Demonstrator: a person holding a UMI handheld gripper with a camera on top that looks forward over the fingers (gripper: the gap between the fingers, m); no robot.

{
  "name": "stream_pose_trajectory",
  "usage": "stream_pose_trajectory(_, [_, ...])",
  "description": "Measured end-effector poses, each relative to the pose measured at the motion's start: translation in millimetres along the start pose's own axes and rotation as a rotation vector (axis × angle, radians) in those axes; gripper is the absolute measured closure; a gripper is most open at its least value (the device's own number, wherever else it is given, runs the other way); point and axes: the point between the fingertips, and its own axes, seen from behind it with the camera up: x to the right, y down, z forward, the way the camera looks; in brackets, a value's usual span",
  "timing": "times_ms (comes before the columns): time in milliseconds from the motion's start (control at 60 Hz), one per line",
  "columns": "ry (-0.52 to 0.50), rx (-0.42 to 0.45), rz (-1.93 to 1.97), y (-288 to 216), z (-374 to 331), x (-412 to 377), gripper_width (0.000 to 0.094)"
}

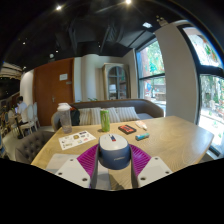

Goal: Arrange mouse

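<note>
Mouse (pixel 113 149): white and grey, held between the two pads (pixel 88 157) of the gripper (pixel 112 160), which is clenched on it from both sides, above the near edge of the table (pixel 175 138). Beyond the mouse, a green cup (pixel 105 120) stands upright; contents cannot be seen. Left of the mouse lies a printed sheet (pixel 76 140), with a pale jug (pixel 65 117) behind it. Right of the mouse lie a red book (pixel 127 129) and a small blue item (pixel 141 135). A sofa (pixel 130 109) stands behind the table.
</note>
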Motion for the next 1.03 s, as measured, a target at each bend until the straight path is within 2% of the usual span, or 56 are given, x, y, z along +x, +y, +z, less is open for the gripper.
stream_pose_trajectory(67, [-0.061,0.058,-0.011,-20,-21,-46,0.0464])
stream_pose_trajectory(167, [-0.187,0.041,-0.047,-8,-24,-112,0.0466])
stream_pose_trajectory(250, [-0.217,-0.027,-0.068,34,-19,-145,0.0467])
stream_pose_trajectory(383, [-0.147,-0.148,-0.121,96,16,-136,0.0467])
stream_pose_trajectory(500, [-0.165,-0.252,-0.092,133,29,-136,0.0465])
stream_pose_trajectory(667, [-0.195,-0.272,-0.106,137,31,-137,0.0293])
stream_pose_trajectory(733, [-0.260,-0.250,-0.108,132,19,-144,0.0098])
stream_pose_trajectory(750, [-0.270,-0.242,-0.108,129,15,-143,0.0073])
stream_pose_trajectory(783, [-0.294,-0.232,-0.106,122,7,-141,0.0102])
stream_pose_trajectory(867, [-0.294,-0.226,-0.086,113,-17,-122,0.0081])
stream_pose_trajectory(1033, [-0.224,-0.226,-0.085,117,-65,-47,0.0081])
